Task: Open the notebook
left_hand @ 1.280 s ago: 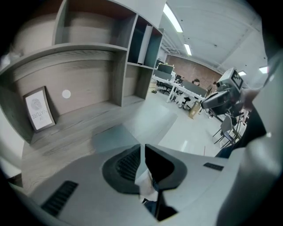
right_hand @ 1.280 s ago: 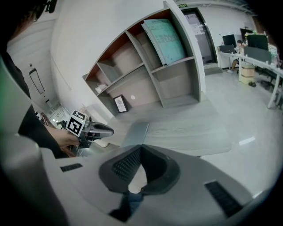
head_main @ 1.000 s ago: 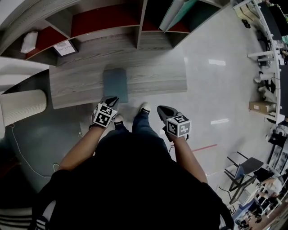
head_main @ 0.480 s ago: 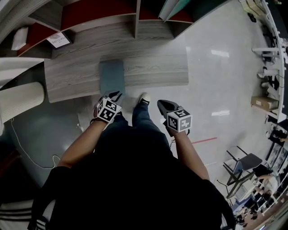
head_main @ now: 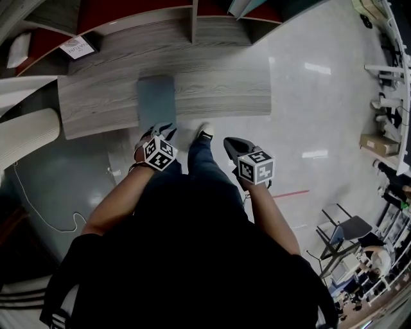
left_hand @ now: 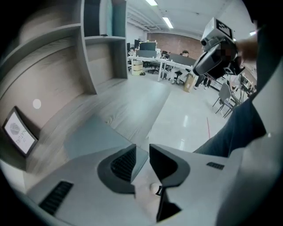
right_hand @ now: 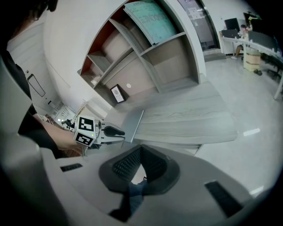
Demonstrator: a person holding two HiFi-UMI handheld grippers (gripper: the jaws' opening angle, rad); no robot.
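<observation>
A closed grey-blue notebook (head_main: 157, 97) lies flat on the wooden desk (head_main: 218, 77), its near end at the desk's front edge. My left gripper (head_main: 163, 129) is at that near end, open by a narrow gap, with nothing held. In the left gripper view the notebook (left_hand: 95, 140) has its near corner showing just beyond the left gripper (left_hand: 141, 155). My right gripper (head_main: 229, 143) hangs shut and empty over the floor, right of the person's leg. In the right gripper view the right gripper (right_hand: 140, 152) has its fingers closed together, and the notebook (right_hand: 129, 123) and left gripper (right_hand: 116, 131) lie beyond.
Wooden shelf compartments (head_main: 135, 16) rise behind the desk, with a small framed card (head_main: 76, 46) at the left. A white ribbed cylinder (head_main: 26, 135) stands left. A cable (head_main: 38, 212) trails on the floor. Office chairs (head_main: 340, 234) stand far right.
My left gripper has moved forward to the notebook's near end and its fingers have spread a little. The right gripper has stayed where it was.
</observation>
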